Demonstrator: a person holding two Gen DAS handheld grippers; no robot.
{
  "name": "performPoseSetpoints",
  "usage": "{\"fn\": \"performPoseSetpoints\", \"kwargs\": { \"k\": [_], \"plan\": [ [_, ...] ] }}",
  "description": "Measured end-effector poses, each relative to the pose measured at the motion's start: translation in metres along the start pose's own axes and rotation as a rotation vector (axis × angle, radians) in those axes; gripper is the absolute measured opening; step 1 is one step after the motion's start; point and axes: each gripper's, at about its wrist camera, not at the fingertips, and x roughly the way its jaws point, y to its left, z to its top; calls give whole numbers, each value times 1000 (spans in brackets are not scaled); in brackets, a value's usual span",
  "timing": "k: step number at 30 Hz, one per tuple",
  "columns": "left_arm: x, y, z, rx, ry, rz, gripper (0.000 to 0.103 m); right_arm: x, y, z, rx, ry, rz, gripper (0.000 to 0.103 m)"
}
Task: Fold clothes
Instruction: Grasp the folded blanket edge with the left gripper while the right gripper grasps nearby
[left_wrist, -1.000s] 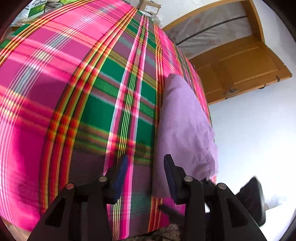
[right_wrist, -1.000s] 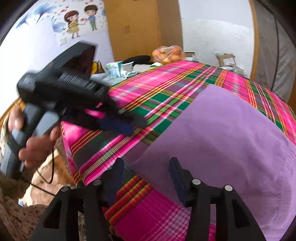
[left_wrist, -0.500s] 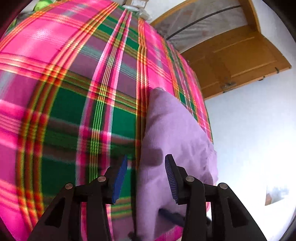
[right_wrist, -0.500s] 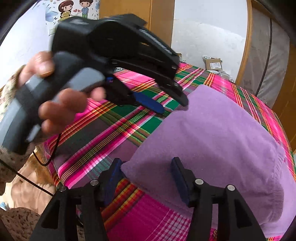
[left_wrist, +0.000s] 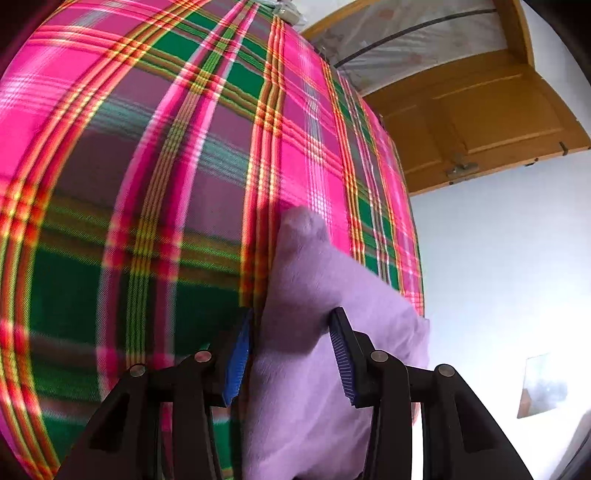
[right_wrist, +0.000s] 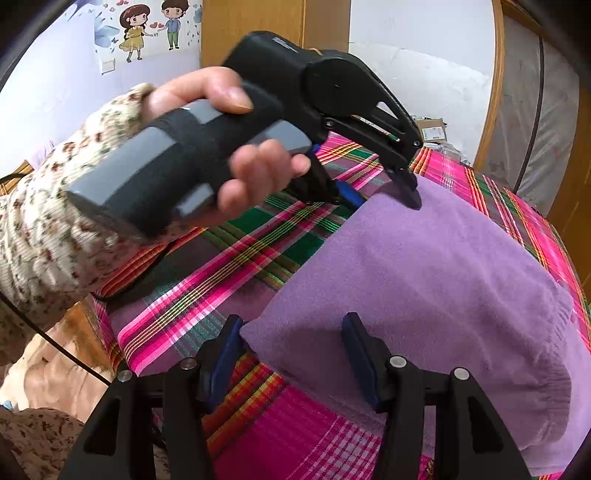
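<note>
Left claw (left_wrist: 291, 350) now straddles purple garment (left_wrist: 314, 369) corner — previously alongside.

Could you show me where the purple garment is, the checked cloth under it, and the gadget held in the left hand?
purple garment (right_wrist: 424, 277): right wrist view, on its flat top.
checked cloth (left_wrist: 147, 166): left wrist view, on a bare stretch of it.
left gripper (right_wrist: 384, 188): right wrist view, between its fingertips at the garment's far corner.

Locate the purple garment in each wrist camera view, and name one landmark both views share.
Left wrist view: purple garment lies lower centre, running up between the left gripper fingers.
Right wrist view: it fills the right half, its near corner between the right gripper fingers.
Shared landmark: the pink and green plaid cloth under it.
</note>
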Motion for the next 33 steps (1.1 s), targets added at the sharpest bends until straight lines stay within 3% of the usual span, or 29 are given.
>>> {"fn": "performPoseSetpoints", "kwargs": {
  "k": [6, 8, 12, 14, 15, 17, 19, 33],
  "plan": [
    [8, 4, 9, -53, -30, -44, 41, 1, 1, 0, 2, -6, 5, 56],
    [11, 6, 15, -58, -37, -27, 29, 1, 2, 1, 2, -7, 2, 56],
    [11, 4, 15, -31, -41, 20, 20, 2, 4, 1, 4, -8, -14, 52],
    [12, 6, 17, -35, -38, 29, 16, 1, 3, 1, 14, -11, -22, 44],
    [13, 8, 20, -46, -35, 27, 16, -1, 1, 0, 25, -15, -23, 41],
    [13, 8, 21, -49, -29, 28, 15, -2, -3, 0, 50, -20, -21, 26],
    [12, 9, 21, -53, -22, 25, 14, -2, -9, 3, 67, -22, -12, 21],
    [-12, 31, 18, -115, -27, -92, 11, -13, -7, 5, 37, -44, 1, 14]
  ]
}}
